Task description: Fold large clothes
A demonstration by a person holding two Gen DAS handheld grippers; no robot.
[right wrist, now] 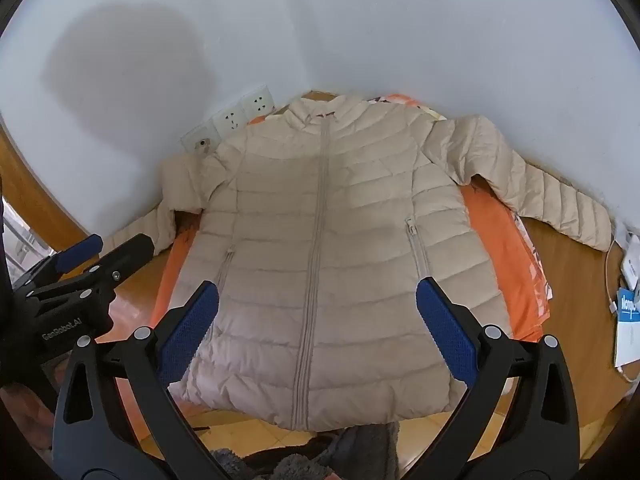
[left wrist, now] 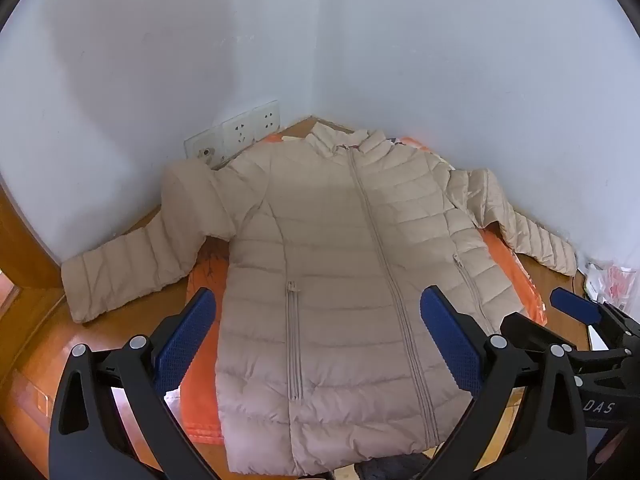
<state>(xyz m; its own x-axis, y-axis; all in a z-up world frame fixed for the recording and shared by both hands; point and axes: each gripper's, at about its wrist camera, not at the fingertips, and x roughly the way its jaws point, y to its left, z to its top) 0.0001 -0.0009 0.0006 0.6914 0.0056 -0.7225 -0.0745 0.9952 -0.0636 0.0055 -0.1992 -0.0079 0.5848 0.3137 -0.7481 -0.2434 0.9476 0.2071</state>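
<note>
1. Lying flat and front-up, a beige quilted puffer jacket (left wrist: 332,264) covers most of a wooden table (left wrist: 48,344) set into a corner of white walls (left wrist: 440,60), with its collar toward the corner and its hem toward the cameras.
2. The jacket's centre zipper (right wrist: 316,240) is closed from collar to hem, and a zipped pocket sits on each side of it.
3. Both sleeves are spread outward: one sleeve (left wrist: 132,268) reaches along the left wall, and the other sleeve (right wrist: 532,184) runs along the right wall.
4. An orange cloth (right wrist: 500,248) lies under the jacket, showing on either side of its body.
5. The left gripper (left wrist: 318,340) hovers above the lower part of the jacket, its blue-padded fingers (left wrist: 188,340) spread wide apart and holding nothing.
6. The right gripper (right wrist: 318,332) hovers likewise over the hem area, fingers (right wrist: 444,332) wide apart and empty.
7. Each gripper appears at the edge of the other's view, side by side.
8. Wall sockets (left wrist: 252,128) sit just behind the jacket's left shoulder.
9. White papers and a cable (right wrist: 624,312) lie at the table's right edge.
10. A grey fuzzy fabric (right wrist: 304,456) shows below the hem.
</note>
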